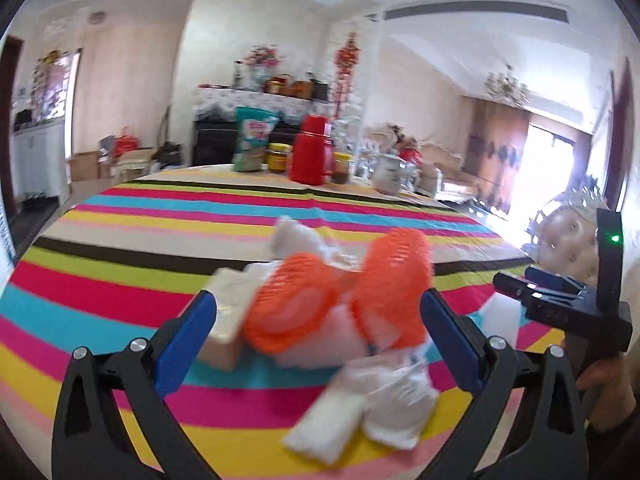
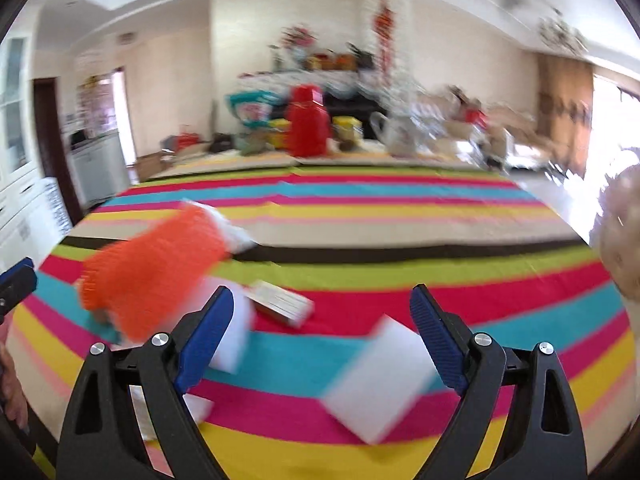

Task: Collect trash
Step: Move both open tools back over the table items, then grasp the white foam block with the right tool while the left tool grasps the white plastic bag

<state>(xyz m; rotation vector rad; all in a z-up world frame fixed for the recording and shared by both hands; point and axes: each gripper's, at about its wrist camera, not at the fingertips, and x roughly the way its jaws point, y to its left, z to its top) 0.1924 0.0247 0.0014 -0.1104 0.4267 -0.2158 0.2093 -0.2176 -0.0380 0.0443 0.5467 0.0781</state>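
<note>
Striped bench (image 1: 120,280) carries the trash: orange foam nets (image 1: 340,300) at 12 o'clock of the left tongs (image 1: 320,344). Left and right tongs (image 2: 322,340) stand wide open, gripping nothing.

Striped table (image 1: 120,288), orange nets (image 1: 296,304), white packets (image 1: 324,428), red flask (image 1: 312,148)

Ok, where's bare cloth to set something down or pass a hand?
Free: the striped cloth between the trash pile and the far red flask, and its right side. Crowded: orange nets, white packets, white card near the fingers; far edge lined with jars.
</note>
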